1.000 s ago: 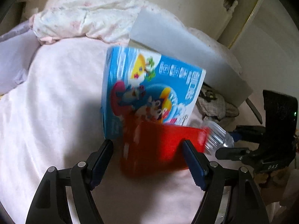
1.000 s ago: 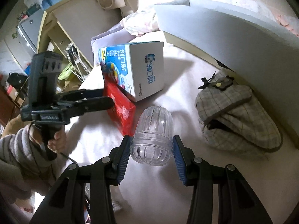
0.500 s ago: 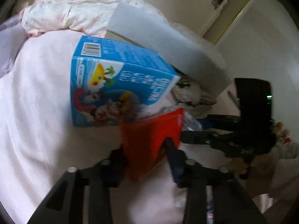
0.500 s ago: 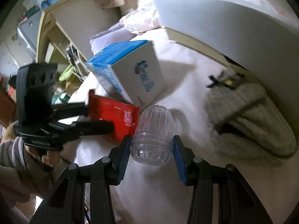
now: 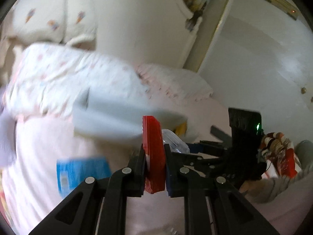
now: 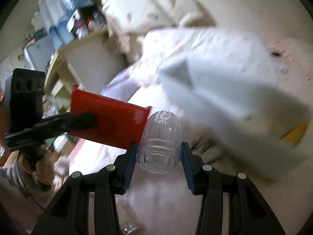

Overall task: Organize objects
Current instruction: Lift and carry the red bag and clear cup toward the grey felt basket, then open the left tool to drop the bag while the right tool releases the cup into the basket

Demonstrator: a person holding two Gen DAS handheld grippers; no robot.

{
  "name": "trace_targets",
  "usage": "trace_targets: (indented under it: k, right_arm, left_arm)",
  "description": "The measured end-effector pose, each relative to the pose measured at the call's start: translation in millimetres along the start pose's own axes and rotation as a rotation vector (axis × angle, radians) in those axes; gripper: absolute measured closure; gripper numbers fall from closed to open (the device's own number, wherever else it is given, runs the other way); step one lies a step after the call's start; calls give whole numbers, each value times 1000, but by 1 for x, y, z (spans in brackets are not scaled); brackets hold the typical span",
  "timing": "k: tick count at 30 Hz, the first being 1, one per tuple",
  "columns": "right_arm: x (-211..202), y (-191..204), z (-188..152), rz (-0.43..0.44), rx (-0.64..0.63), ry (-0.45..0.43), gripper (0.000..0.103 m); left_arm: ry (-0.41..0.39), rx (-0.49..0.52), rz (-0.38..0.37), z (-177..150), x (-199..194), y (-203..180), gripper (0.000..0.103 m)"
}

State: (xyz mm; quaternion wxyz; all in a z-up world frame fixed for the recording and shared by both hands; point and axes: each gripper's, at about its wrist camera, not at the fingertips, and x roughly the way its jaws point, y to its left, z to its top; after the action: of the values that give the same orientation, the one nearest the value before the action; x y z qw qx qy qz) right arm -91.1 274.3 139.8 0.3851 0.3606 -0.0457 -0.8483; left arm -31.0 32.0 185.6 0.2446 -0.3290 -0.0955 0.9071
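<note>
My left gripper (image 5: 154,156) is shut on a flat red box (image 5: 153,152), held edge-on and lifted above the pink bed. From the right wrist view the same red box (image 6: 109,123) shows its broad face, with the left gripper (image 6: 86,120) clamped across it. My right gripper (image 6: 158,154) is shut on a clear ribbed plastic jar (image 6: 160,141), also raised; the jar (image 5: 175,142) peeks out just right of the red box in the left wrist view. A blue carton (image 5: 82,171) lies on the bed below left. Both views are motion-blurred.
A large pale grey board (image 6: 225,101) leans across the bed behind the held things. A flowered quilt (image 5: 64,84) is heaped at the bed's head. A wooden shelf unit (image 6: 82,64) with clutter stands at the left. A person's hand (image 6: 37,164) grips the left tool.
The left gripper closed on the red box and lifted it off the bed, away from the blue carton. The right gripper rose too with the jar still in it.
</note>
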Motion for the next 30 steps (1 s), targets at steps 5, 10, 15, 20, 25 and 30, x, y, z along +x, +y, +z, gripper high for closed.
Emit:
trace_targets:
  k: [5, 10, 15, 20, 25, 30]
  right_arm:
    - [-30, -39, 25, -179, 86, -62, 58]
    - [-24, -65, 38, -314, 127, 1, 58]
    - [-3, -66, 48, -475, 82, 31, 58]
    - [4, -80, 45, -500, 141, 44, 58]
    - [-2, -94, 40, -428, 258, 37, 58]
    - [-5, -84, 36, -406, 234, 28, 58]
  left_arm:
    - [53, 66, 5, 63, 44, -15, 88]
    - [210, 106, 50, 89, 131, -30, 88]
    - [307, 205, 165, 72, 183, -51, 87]
    - [240, 273, 226, 58, 171, -61, 80]
    - [183, 268, 240, 65, 152, -63, 54]
    - [180, 260, 253, 71, 156, -64, 54]
